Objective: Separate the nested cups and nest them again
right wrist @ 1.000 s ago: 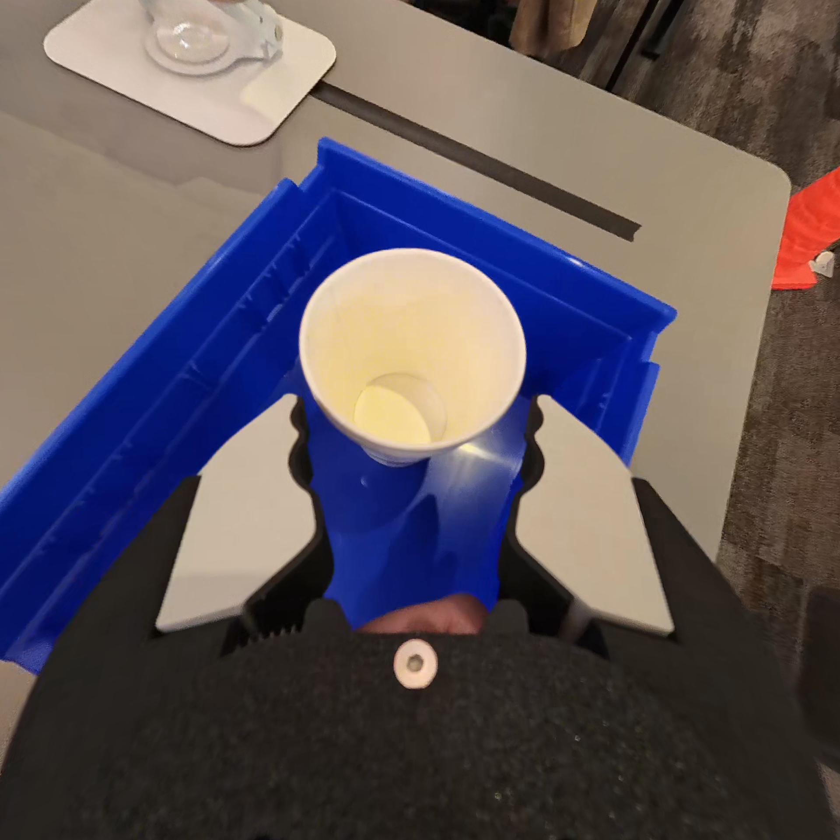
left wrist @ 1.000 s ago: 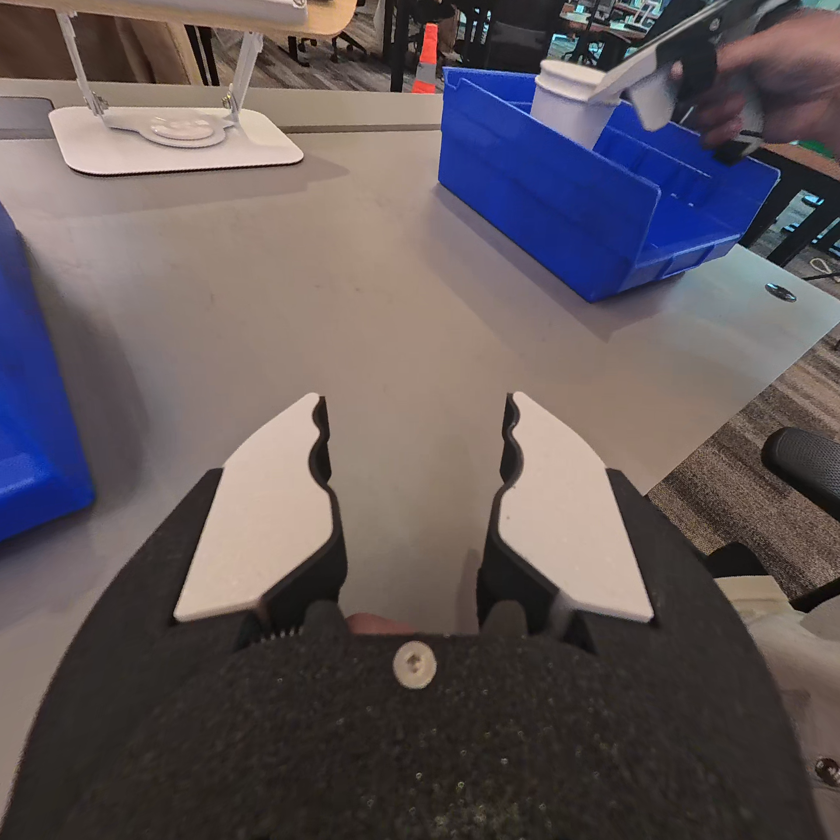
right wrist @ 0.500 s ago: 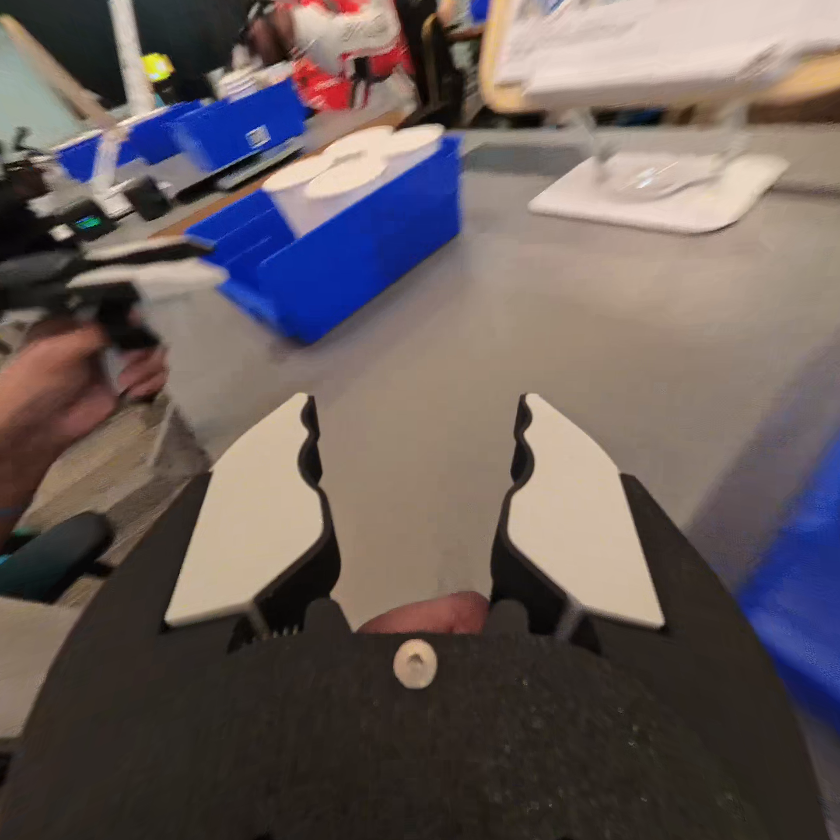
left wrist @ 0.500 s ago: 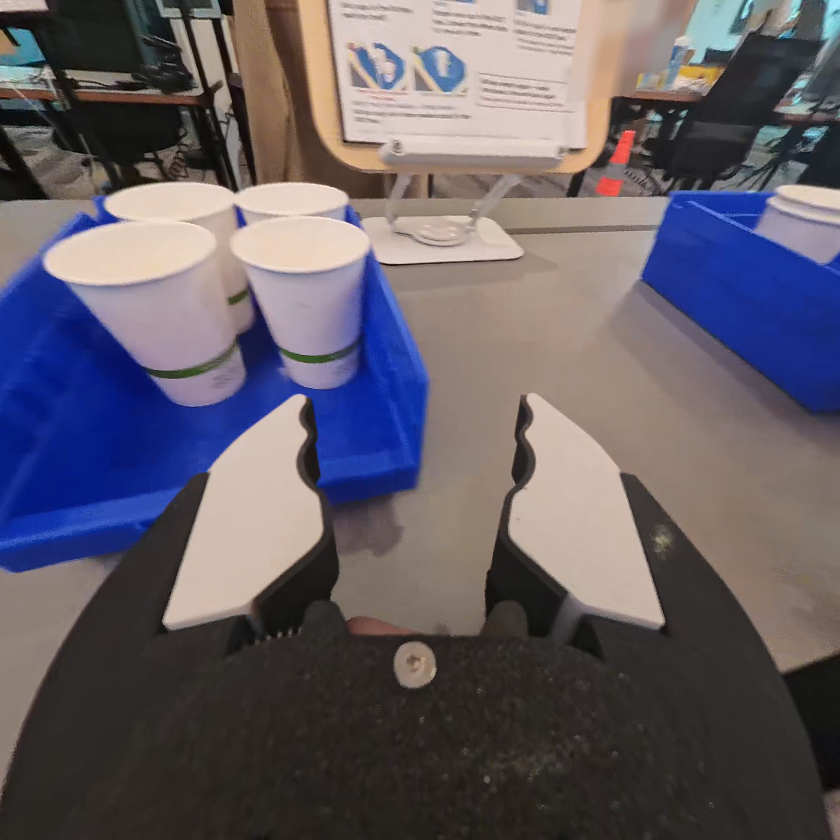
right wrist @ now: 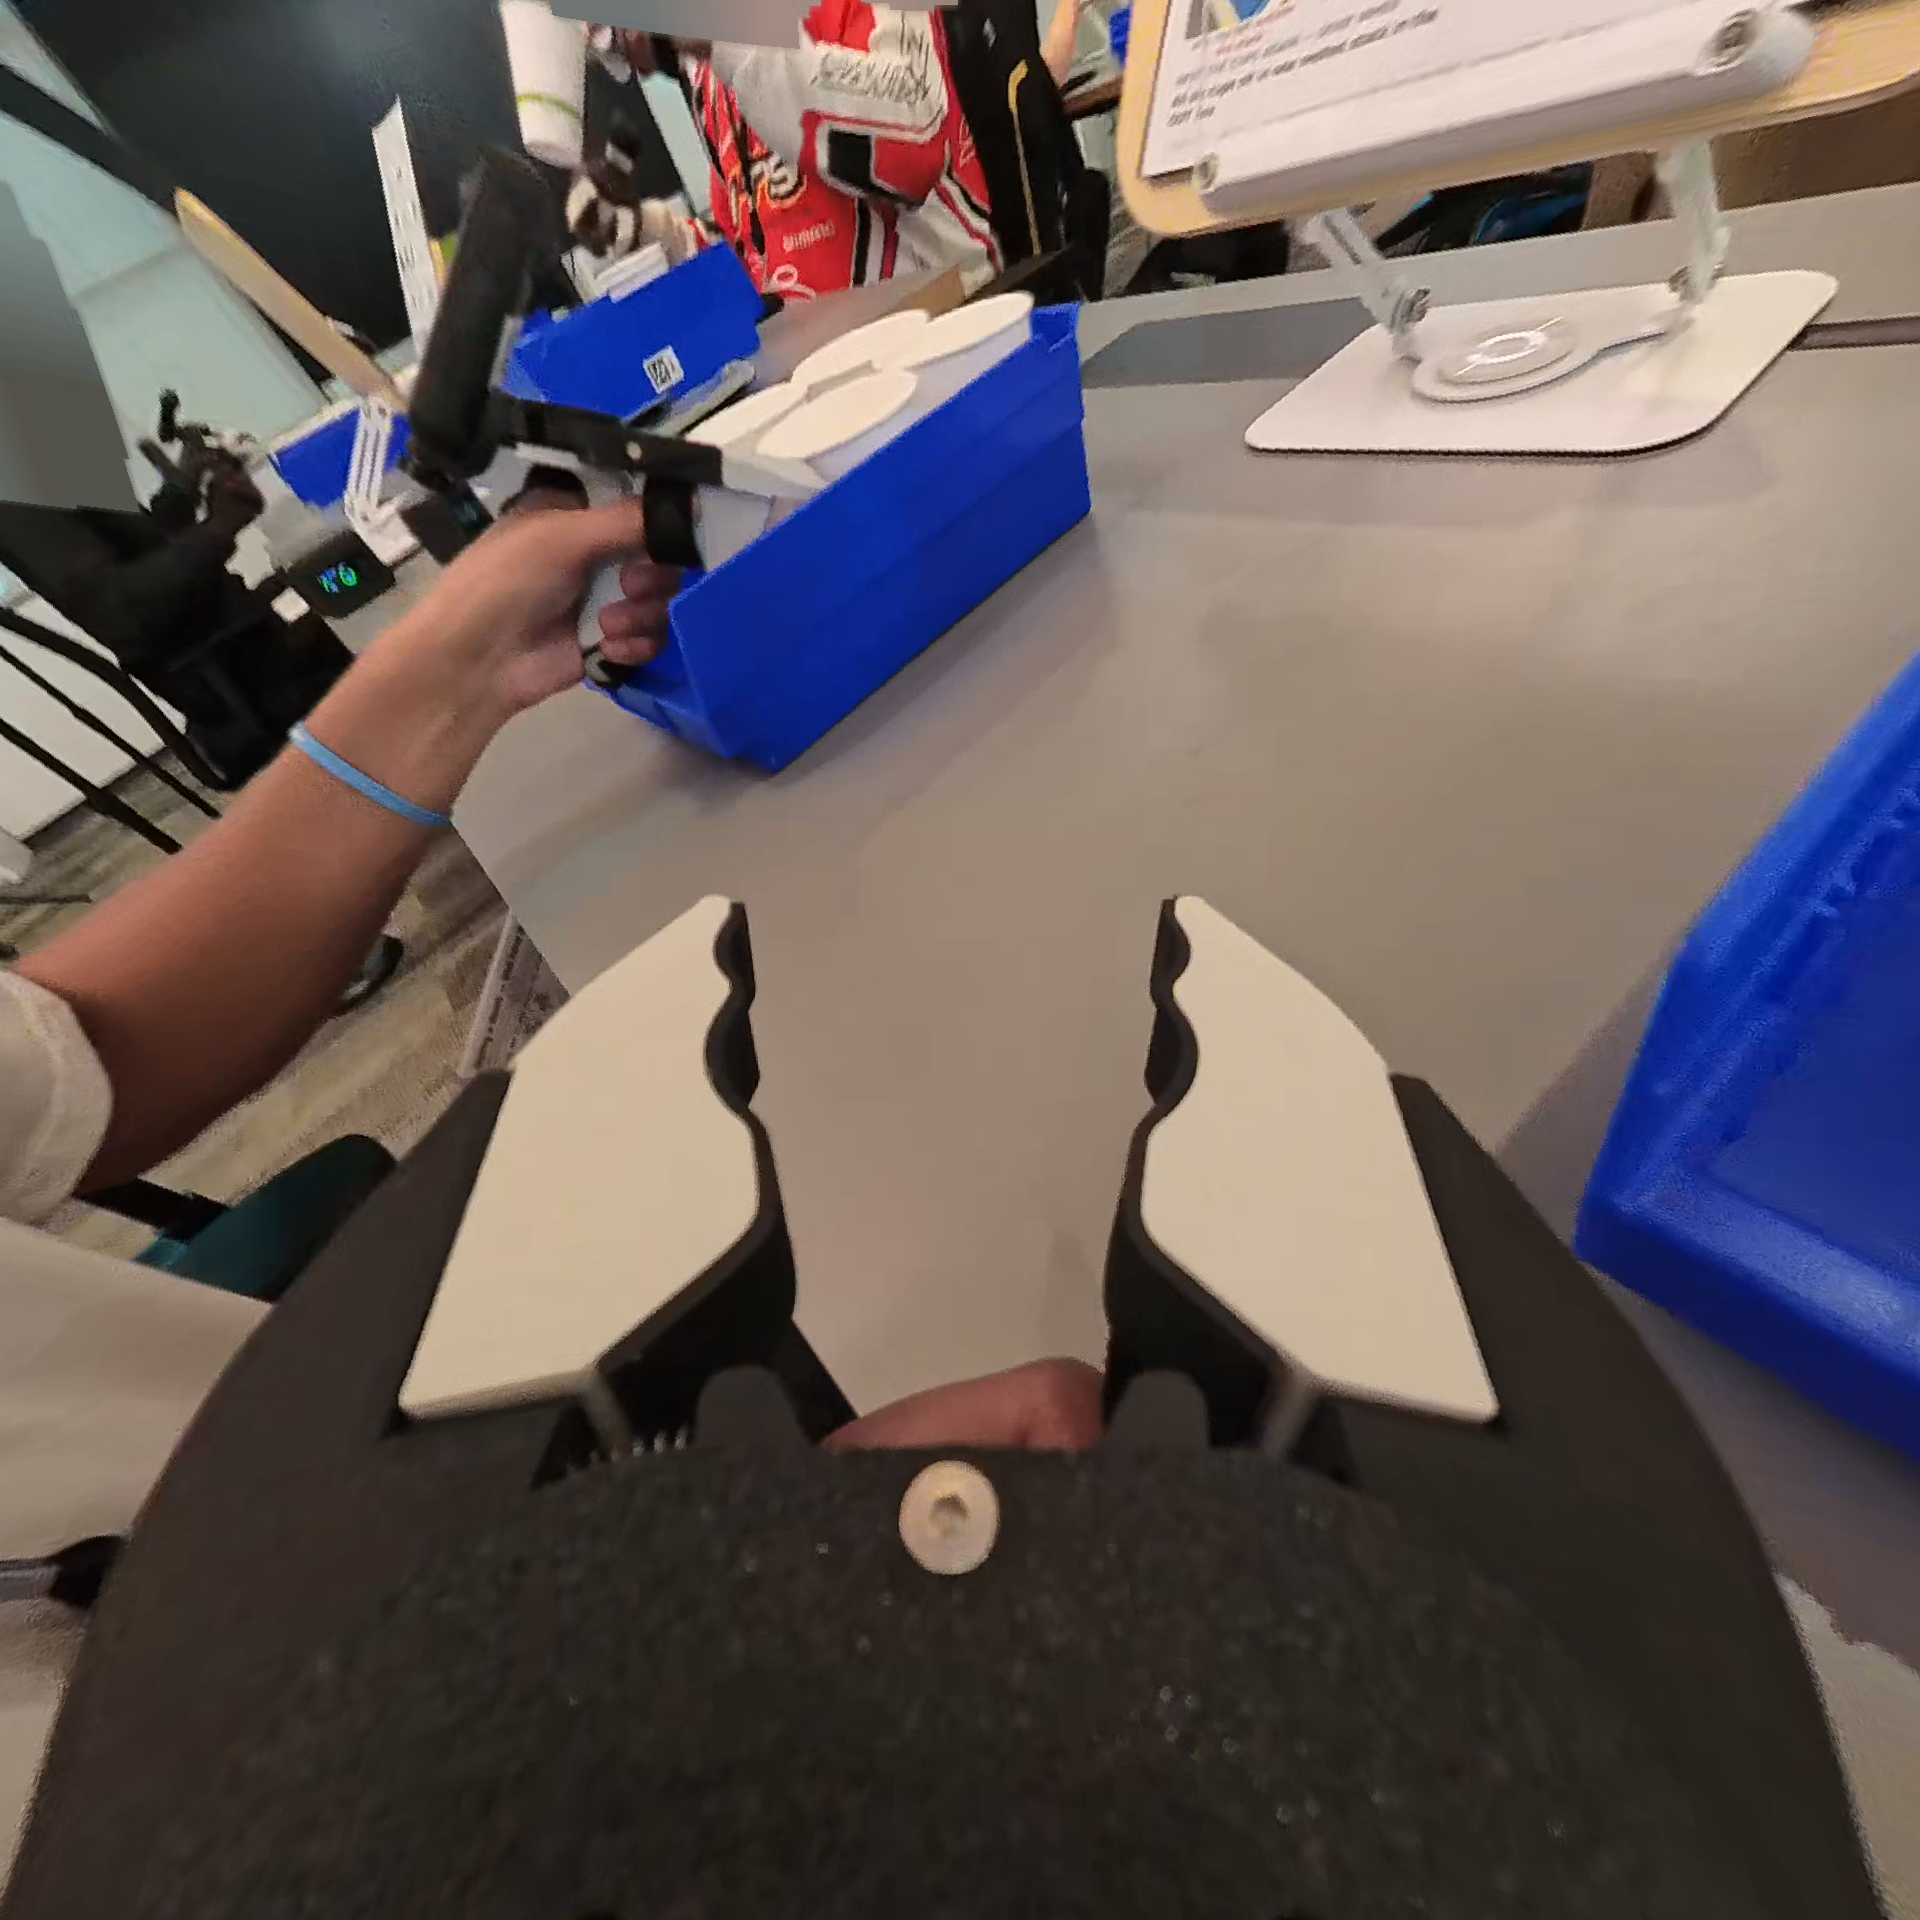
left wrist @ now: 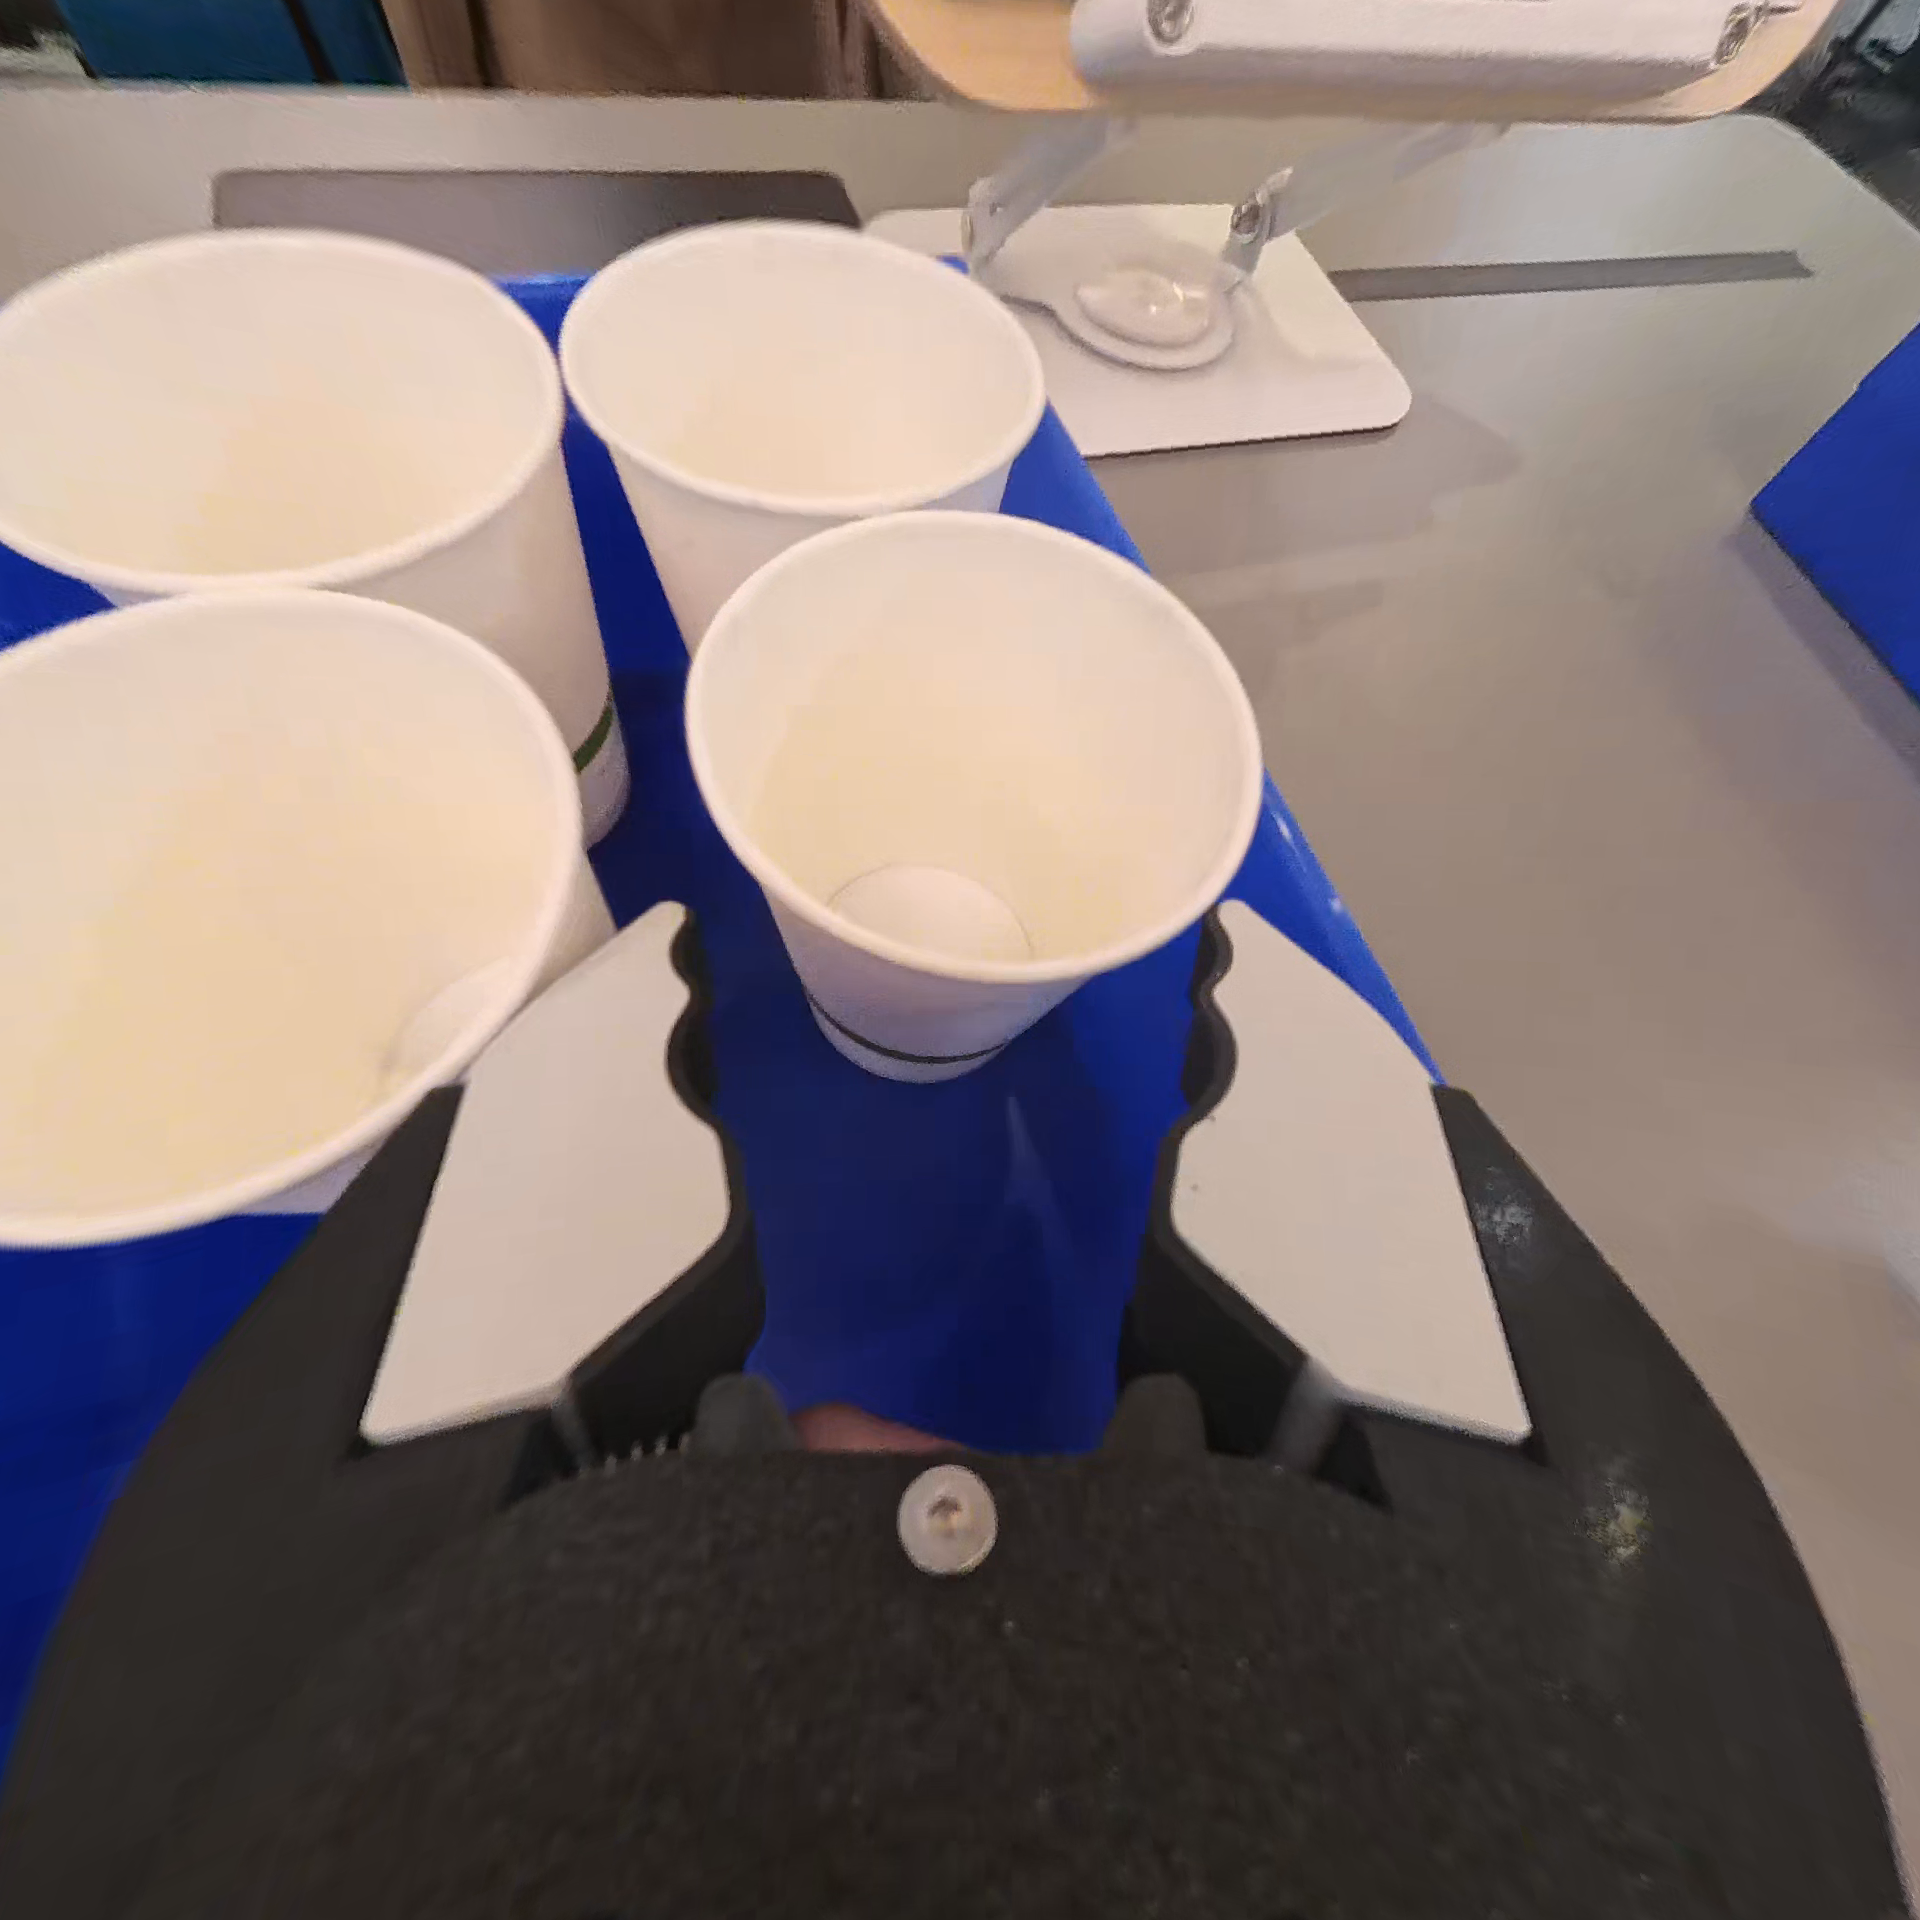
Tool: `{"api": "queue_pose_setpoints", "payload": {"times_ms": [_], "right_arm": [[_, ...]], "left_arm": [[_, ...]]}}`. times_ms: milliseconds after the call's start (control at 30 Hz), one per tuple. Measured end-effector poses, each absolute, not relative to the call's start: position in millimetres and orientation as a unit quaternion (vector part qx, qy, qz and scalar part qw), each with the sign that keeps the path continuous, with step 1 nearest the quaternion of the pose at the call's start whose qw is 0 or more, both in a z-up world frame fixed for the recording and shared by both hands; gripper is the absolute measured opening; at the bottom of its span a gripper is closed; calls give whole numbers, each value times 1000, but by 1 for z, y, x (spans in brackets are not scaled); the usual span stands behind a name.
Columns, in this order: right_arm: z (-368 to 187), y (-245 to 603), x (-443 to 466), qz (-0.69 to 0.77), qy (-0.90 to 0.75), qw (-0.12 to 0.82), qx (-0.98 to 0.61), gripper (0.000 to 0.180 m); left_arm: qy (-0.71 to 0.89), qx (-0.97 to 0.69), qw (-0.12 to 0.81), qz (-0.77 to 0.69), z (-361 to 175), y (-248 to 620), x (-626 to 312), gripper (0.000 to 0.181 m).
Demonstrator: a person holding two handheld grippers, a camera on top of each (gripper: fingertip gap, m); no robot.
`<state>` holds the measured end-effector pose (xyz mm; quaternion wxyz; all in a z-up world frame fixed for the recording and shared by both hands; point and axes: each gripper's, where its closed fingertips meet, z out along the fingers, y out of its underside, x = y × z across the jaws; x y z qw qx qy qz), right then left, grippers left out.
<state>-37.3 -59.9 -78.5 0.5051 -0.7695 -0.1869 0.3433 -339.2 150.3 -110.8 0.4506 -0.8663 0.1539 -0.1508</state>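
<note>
Several white paper cups stand upright in a blue bin (left wrist: 914, 1247) in the left wrist view. My left gripper (left wrist: 945, 935) is open and hovers over the near right cup (left wrist: 971, 790). That cup stands between the fingertips, and the pads do not press on it. Its base has a dark green band. My right gripper (right wrist: 951, 935) is open and empty above the grey table (right wrist: 1299, 727). The right wrist view shows the same bin (right wrist: 883, 561) with its cups (right wrist: 842, 416), and a hand holds the left gripper (right wrist: 769, 483) at its near end.
A second blue bin (right wrist: 1787, 1091) is at the right edge of the right wrist view, and its corner shows in the left wrist view (left wrist: 1860, 488). A white stand (left wrist: 1195, 343) with a board stands at the back of the table. A person stands behind the table.
My left gripper swung left from the bare table to above the bin of cups and opened wider. My right gripper left the cup in the right bin, turned toward the left and narrowed a little.
</note>
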Motion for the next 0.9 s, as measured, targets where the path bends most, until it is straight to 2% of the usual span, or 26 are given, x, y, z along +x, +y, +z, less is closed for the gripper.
{"api": "queue_pose_setpoints", "payload": {"times_ms": [400, 600, 800, 900], "right_arm": [[-78, -68, -36, 346, -189, 499, -771, 71], [-70, -64, -27, 319, -207, 514, -769, 70], [-58, -50, -30, 322, -308, 518, -730, 71], [-37, -43, -67, 338, -423, 498, -677, 87]], "left_arm": [[166, -867, 447, -145, -110, 169, -329, 87], [194, -829, 495, -174, -62, 119, -341, 86], [352, -763, 475, -260, -7, 37, -325, 86], [448, -721, 431, -304, 2, 10, -286, 86]]}}
